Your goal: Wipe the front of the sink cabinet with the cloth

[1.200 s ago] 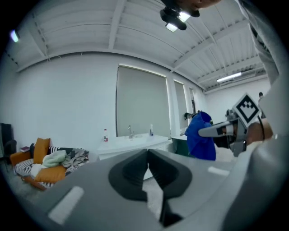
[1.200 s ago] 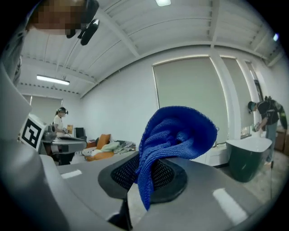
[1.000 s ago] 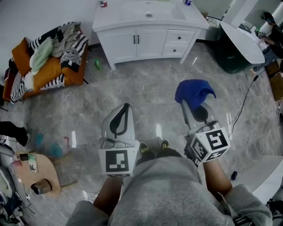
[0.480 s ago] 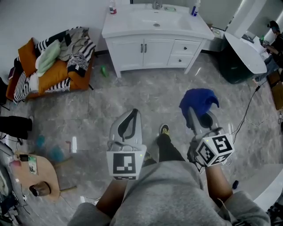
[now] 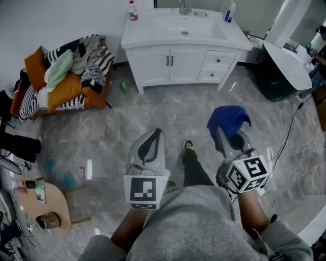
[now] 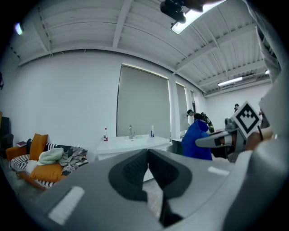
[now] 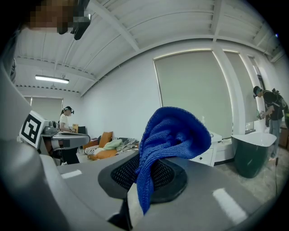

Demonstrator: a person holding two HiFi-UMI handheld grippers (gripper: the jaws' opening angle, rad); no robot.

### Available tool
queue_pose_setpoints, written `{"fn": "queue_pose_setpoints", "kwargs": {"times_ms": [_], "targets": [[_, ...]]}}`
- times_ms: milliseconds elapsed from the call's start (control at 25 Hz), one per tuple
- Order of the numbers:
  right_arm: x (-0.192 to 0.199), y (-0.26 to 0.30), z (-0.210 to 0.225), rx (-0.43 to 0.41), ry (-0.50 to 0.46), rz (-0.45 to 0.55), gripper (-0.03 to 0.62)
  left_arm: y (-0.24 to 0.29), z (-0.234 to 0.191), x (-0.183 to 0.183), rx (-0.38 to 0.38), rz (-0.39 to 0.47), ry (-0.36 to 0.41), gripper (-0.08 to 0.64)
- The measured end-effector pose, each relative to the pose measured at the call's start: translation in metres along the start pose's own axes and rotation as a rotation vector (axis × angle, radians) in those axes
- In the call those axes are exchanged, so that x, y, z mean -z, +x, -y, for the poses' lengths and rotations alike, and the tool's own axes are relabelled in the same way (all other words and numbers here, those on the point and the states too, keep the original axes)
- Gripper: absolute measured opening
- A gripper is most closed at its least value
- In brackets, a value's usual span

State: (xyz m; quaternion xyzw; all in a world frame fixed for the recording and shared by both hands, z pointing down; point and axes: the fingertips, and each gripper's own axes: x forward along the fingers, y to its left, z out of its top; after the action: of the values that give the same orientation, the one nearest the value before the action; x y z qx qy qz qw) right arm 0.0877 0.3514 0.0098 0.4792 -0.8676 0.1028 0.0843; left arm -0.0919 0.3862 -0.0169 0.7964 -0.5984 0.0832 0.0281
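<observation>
From the head view I have both tools raised in front of me over the grey marble-patterned floor (image 5: 153, 109), and the white two-door sink cabinet with drawers (image 5: 183, 63) stands well apart from them, against the far wall. My left gripper (image 5: 156, 132) has its jaws pressed together with nothing between them; its own view shows the dark pads meeting in a thin line, with the cabinet small in the distance beyond. My right gripper (image 5: 229, 133) is clamped on the blue knitted cloth (image 5: 227, 120). In the right gripper view the cloth (image 7: 174, 131) bunches up above the jaws and a strip of it hangs down between the mesh-textured pads (image 7: 124, 173), pinched there. The cloth touches nothing else and is nowhere near the cabinet front. On the cabinet top I see a chrome tap (image 5: 182, 7), a clear bottle with a red cap (image 5: 133, 10) at the left corner and a white bottle with a blue top (image 5: 231, 11) at the right. To the left of the cabinet an orange sofa (image 5: 66, 84) is heaped with striped and pale clothes, and a small green object (image 5: 124, 86) lies on the floor between the two. A dark tub with a white rim (image 5: 277, 66) sits to the cabinet's right. One foot in a dark shoe (image 5: 188, 147) shows between the grippers.
</observation>
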Motion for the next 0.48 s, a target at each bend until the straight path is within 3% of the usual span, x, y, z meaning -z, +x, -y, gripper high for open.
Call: {"fn": "queue_pose_setpoints", "kwargs": {"times_ms": [480], "targets": [[-0.009,0.084,0.055,-0.018,-0.005,-0.018,0.057,0.087,-0.028,0.008,-0.024,-0.076,0.0,0.011]]}}
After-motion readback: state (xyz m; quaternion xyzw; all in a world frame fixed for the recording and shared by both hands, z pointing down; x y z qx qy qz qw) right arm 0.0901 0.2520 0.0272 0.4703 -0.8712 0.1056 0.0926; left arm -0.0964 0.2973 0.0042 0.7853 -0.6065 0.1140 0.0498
